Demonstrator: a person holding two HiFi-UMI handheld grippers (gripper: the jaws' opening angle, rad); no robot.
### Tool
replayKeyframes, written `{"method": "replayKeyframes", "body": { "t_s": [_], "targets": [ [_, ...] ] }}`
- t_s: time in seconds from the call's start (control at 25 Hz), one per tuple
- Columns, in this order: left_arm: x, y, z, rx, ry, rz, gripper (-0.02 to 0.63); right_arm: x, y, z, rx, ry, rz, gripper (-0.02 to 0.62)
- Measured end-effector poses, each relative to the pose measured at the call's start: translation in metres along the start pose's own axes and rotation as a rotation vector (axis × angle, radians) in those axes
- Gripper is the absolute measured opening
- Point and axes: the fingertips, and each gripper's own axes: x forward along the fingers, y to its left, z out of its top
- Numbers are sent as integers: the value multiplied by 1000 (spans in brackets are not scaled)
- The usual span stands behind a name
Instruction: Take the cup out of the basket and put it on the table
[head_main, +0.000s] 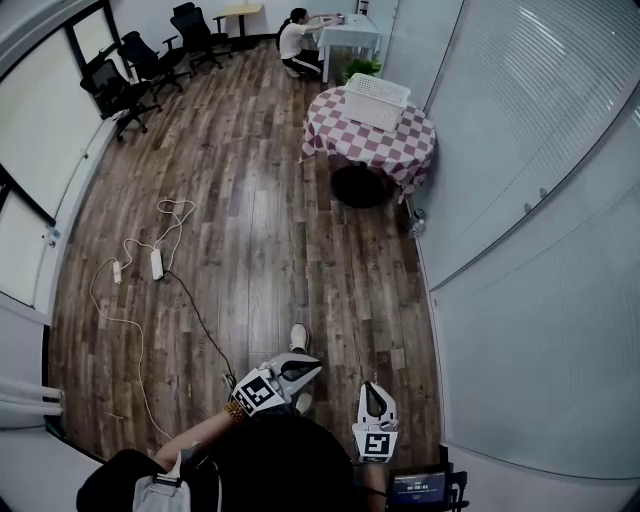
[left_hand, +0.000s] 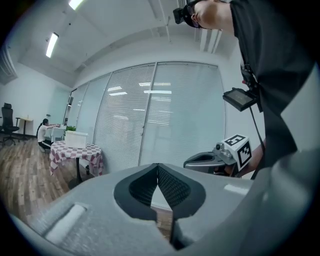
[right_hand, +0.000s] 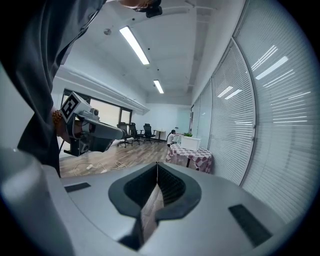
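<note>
Because the basket (head_main: 377, 100) sits far ahead, the left gripper (head_main: 304, 367) and right gripper (head_main: 373, 393) hang closed and empty, likely just carried.

Dark wooden floor planks (head_main: 260, 220) fill the middle of the head view. At nine o'clock, white cables (head_main: 135, 330) loop across them around two power strips (head_main: 157, 263), and a black cable (head_main: 200, 325) runs toward six. Black office chairs (head_main: 125, 85) stand in a row from ten to eleven o'clock beside a window (head_main: 40, 130). At twelve, a person (head_main: 296, 40) sits low at a white desk (head_main: 352, 32), with a green plant (head_main: 362, 68) just beside it. Slatted blinds (head_main: 520, 160) cover the wall from one to four o'clock.
</note>
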Motion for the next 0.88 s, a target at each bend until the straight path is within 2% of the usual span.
{"method": "replayKeyframes", "body": {
  "t_s": [0.36, 0.88],
  "targets": [
    [42, 29, 14, 13, -25, -61, 5, 18, -35, 6, 11, 13, -70, 11],
    [89, 125, 48, -9, -75, -23, 5, 105, -79, 48, -37, 15, -21, 11]
  ]
}}
